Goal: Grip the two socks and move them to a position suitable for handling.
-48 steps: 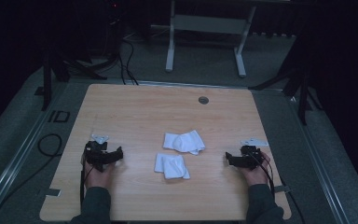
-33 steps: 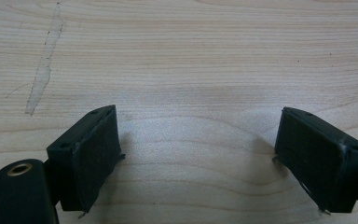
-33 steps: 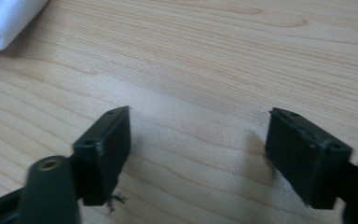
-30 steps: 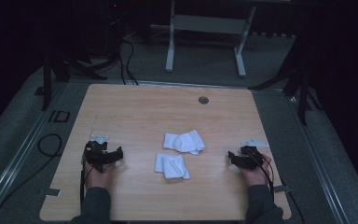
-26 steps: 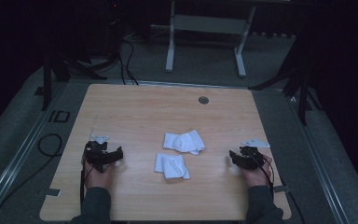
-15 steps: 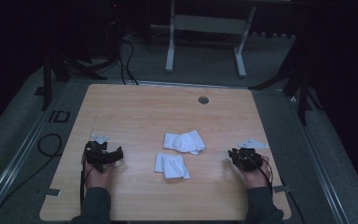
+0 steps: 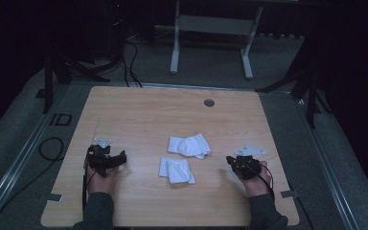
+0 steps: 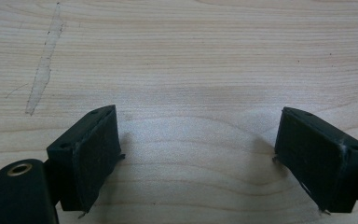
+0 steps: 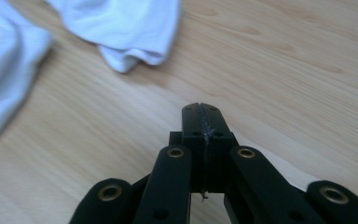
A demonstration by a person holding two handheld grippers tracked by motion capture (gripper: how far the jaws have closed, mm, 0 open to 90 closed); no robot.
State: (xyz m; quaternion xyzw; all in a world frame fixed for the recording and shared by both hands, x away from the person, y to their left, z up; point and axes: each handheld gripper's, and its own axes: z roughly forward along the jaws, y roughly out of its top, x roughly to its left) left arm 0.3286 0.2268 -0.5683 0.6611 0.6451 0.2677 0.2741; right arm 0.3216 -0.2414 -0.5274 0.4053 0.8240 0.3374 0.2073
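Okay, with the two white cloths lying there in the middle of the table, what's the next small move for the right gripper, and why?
Probably open the right gripper again before reaching: its jaws have just closed pad to pad on nothing, short of the nearer white cloth. The left gripper stands open over the bare table.

The right gripper [image 7: 233, 161] changed most: its jaws, spread apart in the earlier pictures, had just been closing and met pad against pad, with nothing between them. The right hand [image 7: 255, 178] carrying it turned the gripper to point toward the two white cloths [image 7: 188, 145] in the middle of the table [image 7: 143, 110], and it shifted a little along the near part of the right edge, lifting slightly off the wood.
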